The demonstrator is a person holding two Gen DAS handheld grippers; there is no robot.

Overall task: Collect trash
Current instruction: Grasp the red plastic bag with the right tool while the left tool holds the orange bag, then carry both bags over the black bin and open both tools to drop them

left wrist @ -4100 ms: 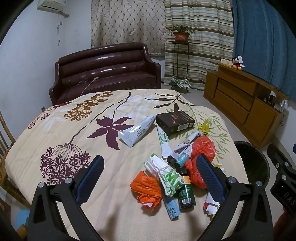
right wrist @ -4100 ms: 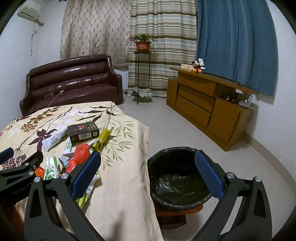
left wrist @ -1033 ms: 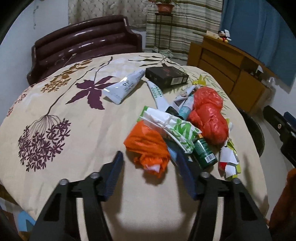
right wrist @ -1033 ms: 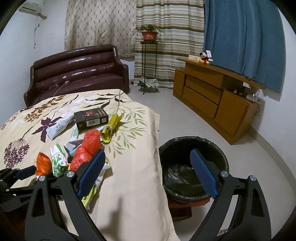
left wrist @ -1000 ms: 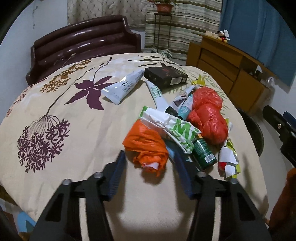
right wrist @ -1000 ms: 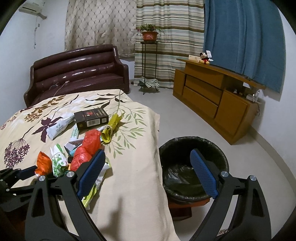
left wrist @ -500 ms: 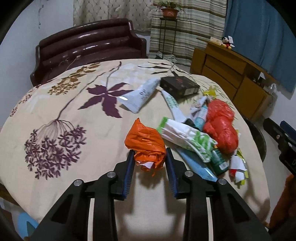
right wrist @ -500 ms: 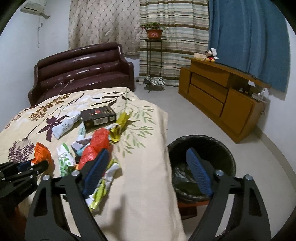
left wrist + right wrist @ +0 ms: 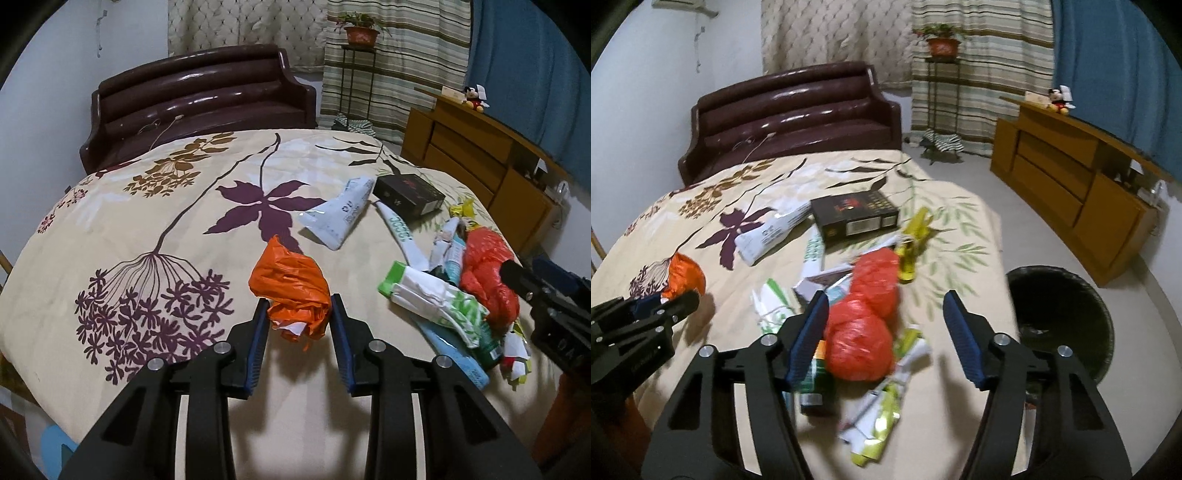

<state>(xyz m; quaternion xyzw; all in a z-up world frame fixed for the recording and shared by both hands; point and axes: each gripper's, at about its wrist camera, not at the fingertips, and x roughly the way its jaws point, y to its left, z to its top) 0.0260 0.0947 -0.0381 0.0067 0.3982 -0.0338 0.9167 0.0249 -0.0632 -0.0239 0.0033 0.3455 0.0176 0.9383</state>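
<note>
My left gripper is shut on a crumpled orange plastic bag and holds it above the floral tablecloth; the bag also shows in the right wrist view. My right gripper is open above a red plastic bag in the trash pile, with the bag between its fingers. The pile holds a green-and-white wrapper, a white tube, a black box, a yellow wrapper and a dark green bottle. A black-lined trash bin stands on the floor right of the table.
A dark leather sofa stands behind the table. A wooden sideboard runs along the right wall under a blue curtain. A plant stand is at the back. The table's right edge drops beside the bin.
My left gripper has closed on the orange bag and lifted it away from the pile. My right gripper has swung left from over the bin to above the red bag.
</note>
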